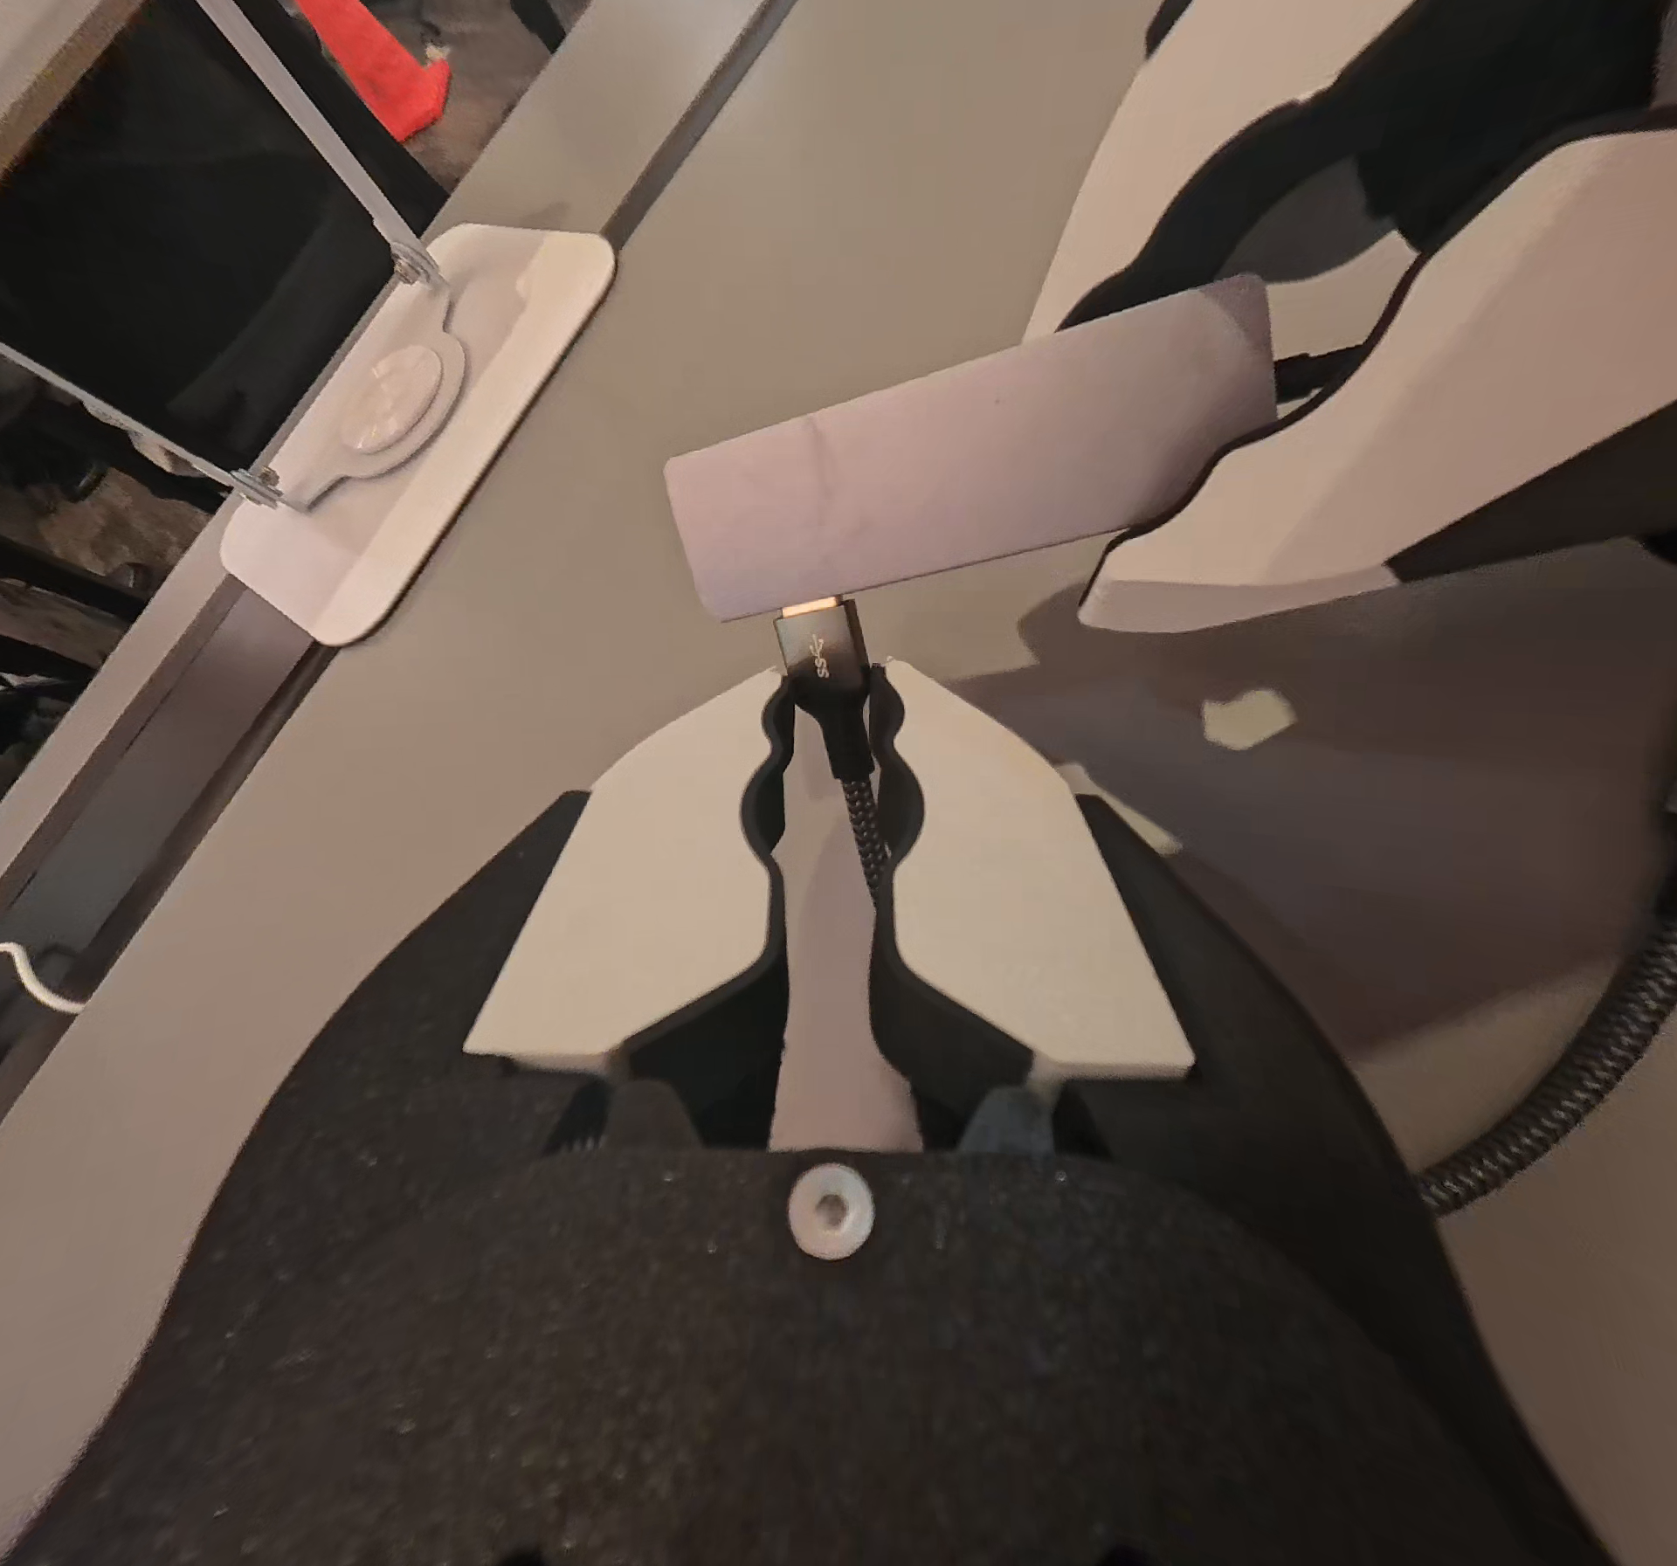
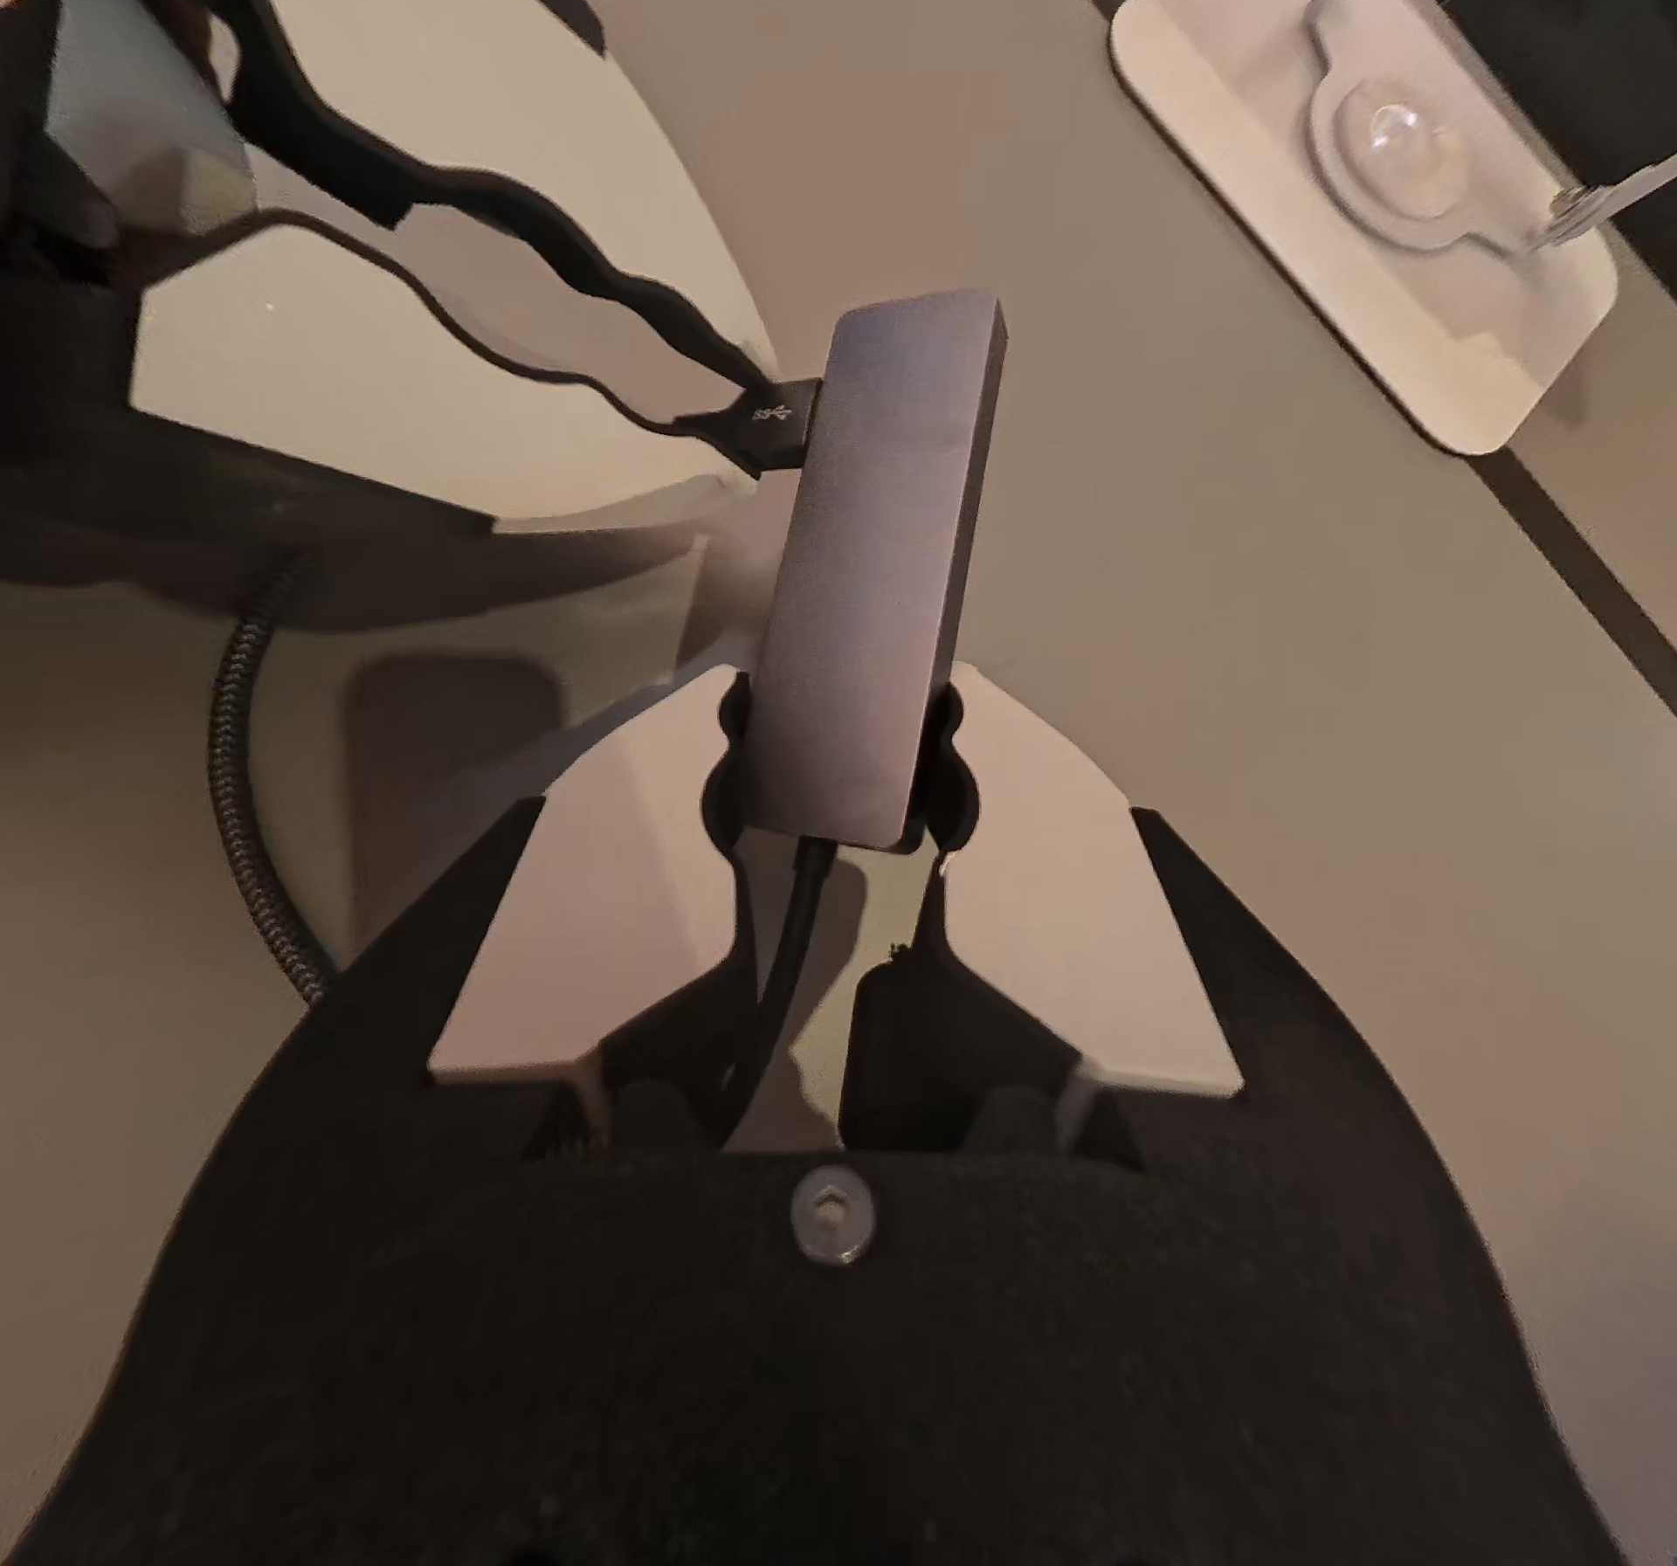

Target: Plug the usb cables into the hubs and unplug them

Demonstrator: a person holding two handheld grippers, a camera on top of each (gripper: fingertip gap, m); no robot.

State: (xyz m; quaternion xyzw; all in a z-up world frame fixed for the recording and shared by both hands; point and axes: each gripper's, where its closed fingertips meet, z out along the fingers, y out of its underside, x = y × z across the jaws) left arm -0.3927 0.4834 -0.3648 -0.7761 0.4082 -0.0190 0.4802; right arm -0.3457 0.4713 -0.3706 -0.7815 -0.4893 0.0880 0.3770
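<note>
Left wrist view: our left gripper (image 1: 830,688) has its fingers (image 1: 671,806) pinched on the black plug (image 1: 815,649) of the braided cable (image 1: 1543,1096), plug tip seated in the long edge of the grey hub (image 1: 962,470), a sliver of metal showing, all held above the bench (image 1: 817,207). Right wrist view: our right gripper (image 2: 839,737) is clamped across the near end of the hub (image 2: 880,579), with the left gripper (image 2: 753,424) bringing the plug (image 2: 771,433) in from the left side, and a white stand base (image 2: 1361,188) sits on the bench (image 2: 1180,706) far right.

Matt grey metal hub (image 2: 871,579); braided fabric cable (image 1: 1543,1096); glossy black plastic plug (image 1: 817,660); smooth matt table (image 1: 862,161); grainy black gripper housing (image 1: 726,1341)
</note>
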